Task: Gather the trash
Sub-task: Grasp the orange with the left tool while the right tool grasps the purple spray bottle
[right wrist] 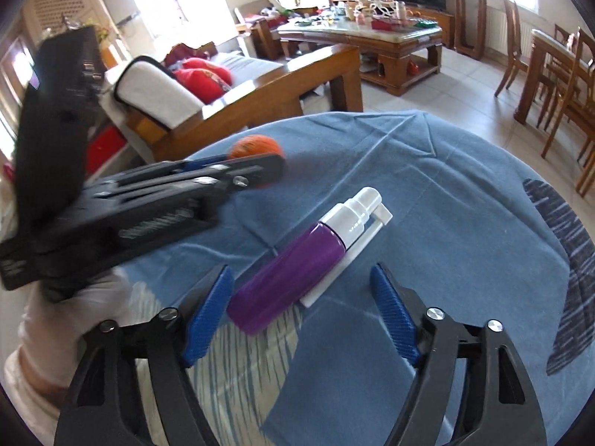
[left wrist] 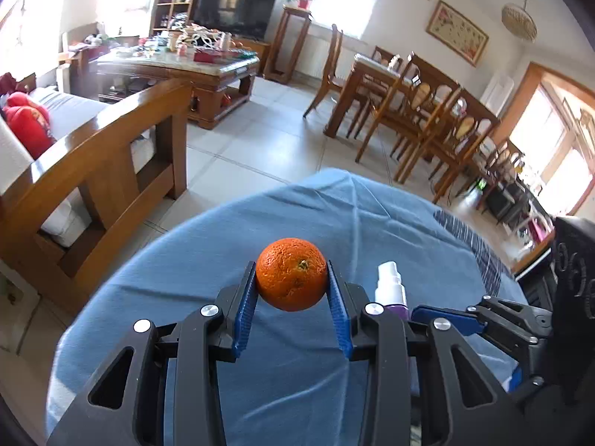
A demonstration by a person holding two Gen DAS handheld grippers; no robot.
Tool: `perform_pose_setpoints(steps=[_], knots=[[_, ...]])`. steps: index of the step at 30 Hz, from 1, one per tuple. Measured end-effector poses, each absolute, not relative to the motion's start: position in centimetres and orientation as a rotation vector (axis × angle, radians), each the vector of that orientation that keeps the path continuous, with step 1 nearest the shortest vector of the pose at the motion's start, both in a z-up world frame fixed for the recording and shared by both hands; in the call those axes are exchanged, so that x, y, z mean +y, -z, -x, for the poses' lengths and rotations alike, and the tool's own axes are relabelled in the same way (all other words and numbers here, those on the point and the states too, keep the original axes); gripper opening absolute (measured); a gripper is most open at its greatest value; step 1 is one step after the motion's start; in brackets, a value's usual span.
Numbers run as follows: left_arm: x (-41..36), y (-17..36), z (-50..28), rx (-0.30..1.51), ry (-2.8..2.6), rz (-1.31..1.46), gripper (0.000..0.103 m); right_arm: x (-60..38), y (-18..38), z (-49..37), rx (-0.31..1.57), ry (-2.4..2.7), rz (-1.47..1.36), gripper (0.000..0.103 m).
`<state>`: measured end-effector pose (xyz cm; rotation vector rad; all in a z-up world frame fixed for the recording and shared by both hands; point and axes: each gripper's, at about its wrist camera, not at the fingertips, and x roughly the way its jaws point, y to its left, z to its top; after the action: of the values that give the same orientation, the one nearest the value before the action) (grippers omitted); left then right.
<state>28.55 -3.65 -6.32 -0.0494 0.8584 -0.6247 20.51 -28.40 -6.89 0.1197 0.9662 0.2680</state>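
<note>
On the blue cloth, the left gripper is clamped on the orange, pads pressing both its sides. Just right of it, the purple spray bottle lies between the right gripper's spread fingers, untouched. The pick-up step seems underway; next, the right should close on the bottle's body.

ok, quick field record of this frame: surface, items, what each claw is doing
surface: table under a blue cloth
items: orange; purple spray bottle with white pump, lying on its side
left claw: shut on orange, a pad on each side
right claw: open, astride the bottle's base, pads not pressing it
relation: bottle lies beside the orange, apart from it
background: wooden sofa, coffee table, dining set
</note>
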Motion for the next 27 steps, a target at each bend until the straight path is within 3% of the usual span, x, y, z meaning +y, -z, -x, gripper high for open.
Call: perform_pose_setpoints(steps=[4,9,18,27], knots=[[-3.0,6.0,-28.5,0.841,0.602,0.045,0.036,-27.5,7.0,-21.3,0.962,-0.232,-0.062,0.062],[-2.5,5.9,-28.7,0.831,0.598,0.049,0.036,-27.3,7.3,-21.8,0.931,-0.185,0.048,0.031],[-2.6,5.3,-27.5,0.819,0.626,0.046,0.036,-30.9,7.4,-19.1,0.887,-0.234,-0.089,0.029],[-3.8,3.1,-19.4,0.749,0.688,-0.019,0.036,-35.9,2.9,-8.0,0.736,-0.313,-0.239,0.029]])
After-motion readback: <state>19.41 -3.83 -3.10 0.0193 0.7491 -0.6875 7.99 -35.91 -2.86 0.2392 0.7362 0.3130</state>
